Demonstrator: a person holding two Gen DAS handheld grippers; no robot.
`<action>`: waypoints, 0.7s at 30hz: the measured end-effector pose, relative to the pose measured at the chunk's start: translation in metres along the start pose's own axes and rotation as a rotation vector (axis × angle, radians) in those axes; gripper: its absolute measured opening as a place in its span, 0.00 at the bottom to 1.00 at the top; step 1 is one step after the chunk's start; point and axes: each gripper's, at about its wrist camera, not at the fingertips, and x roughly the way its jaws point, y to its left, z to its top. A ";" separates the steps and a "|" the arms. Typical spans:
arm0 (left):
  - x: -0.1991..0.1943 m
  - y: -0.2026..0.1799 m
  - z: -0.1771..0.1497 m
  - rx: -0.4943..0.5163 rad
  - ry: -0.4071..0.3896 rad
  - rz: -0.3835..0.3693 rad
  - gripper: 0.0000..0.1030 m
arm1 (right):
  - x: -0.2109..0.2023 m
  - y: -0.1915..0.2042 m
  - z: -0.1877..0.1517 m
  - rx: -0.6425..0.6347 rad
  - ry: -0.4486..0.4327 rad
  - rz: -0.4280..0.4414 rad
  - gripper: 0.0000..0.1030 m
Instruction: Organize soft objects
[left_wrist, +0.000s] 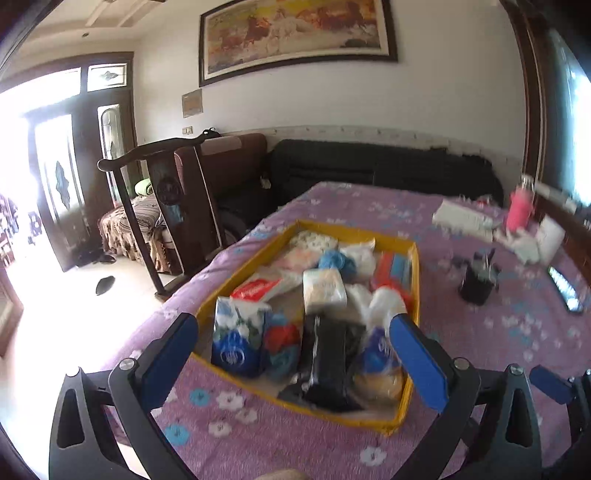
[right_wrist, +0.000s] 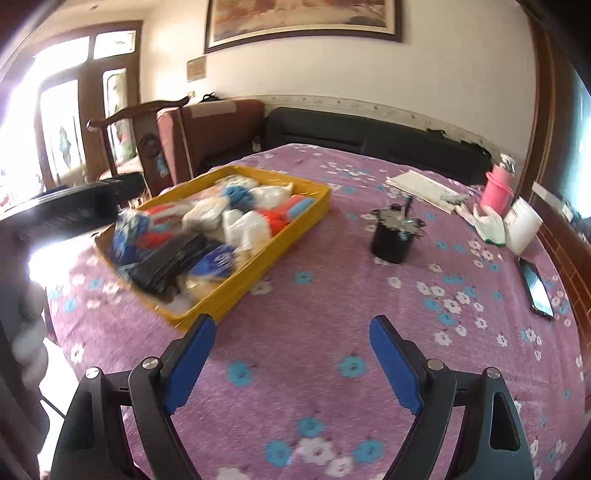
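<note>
Purple flower-printed cloth (left_wrist: 332, 439) is seen covering the counter, with a dark sofa (left_wrist: 369, 170) behind. Left wrist view: a shallow yellow rectangular tray (left_wrist: 415, 295) is set on the cloth, packed with soft packets, among them a black plastic pack (left_wrist: 328, 362), a white tissue pack (left_wrist: 324, 290) and a blue-and-white bag (left_wrist: 236, 339). The left tool (left_wrist: 295, 347) is held above the tray's near end, blue pads apart, nothing between them. Right wrist view: the tray (right_wrist: 258, 273) is placed left of centre; a black cylindrical cup (right_wrist: 391, 240), a pink bottle (right_wrist: 496, 192) and a dark phone (right_wrist: 539, 291) are noted to its right. The right tool (right_wrist: 293, 349) is spread wide over bare cloth, empty.
</note>
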 end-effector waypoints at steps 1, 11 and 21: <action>-0.004 0.000 -0.004 0.002 0.002 -0.001 1.00 | 0.000 0.003 -0.001 0.002 0.002 0.001 0.86; -0.005 0.008 -0.015 -0.030 0.047 -0.017 1.00 | 0.012 0.003 -0.002 0.031 0.060 -0.020 0.86; 0.007 0.024 -0.019 -0.061 0.089 -0.019 1.00 | 0.021 0.016 0.010 -0.006 0.079 -0.022 0.86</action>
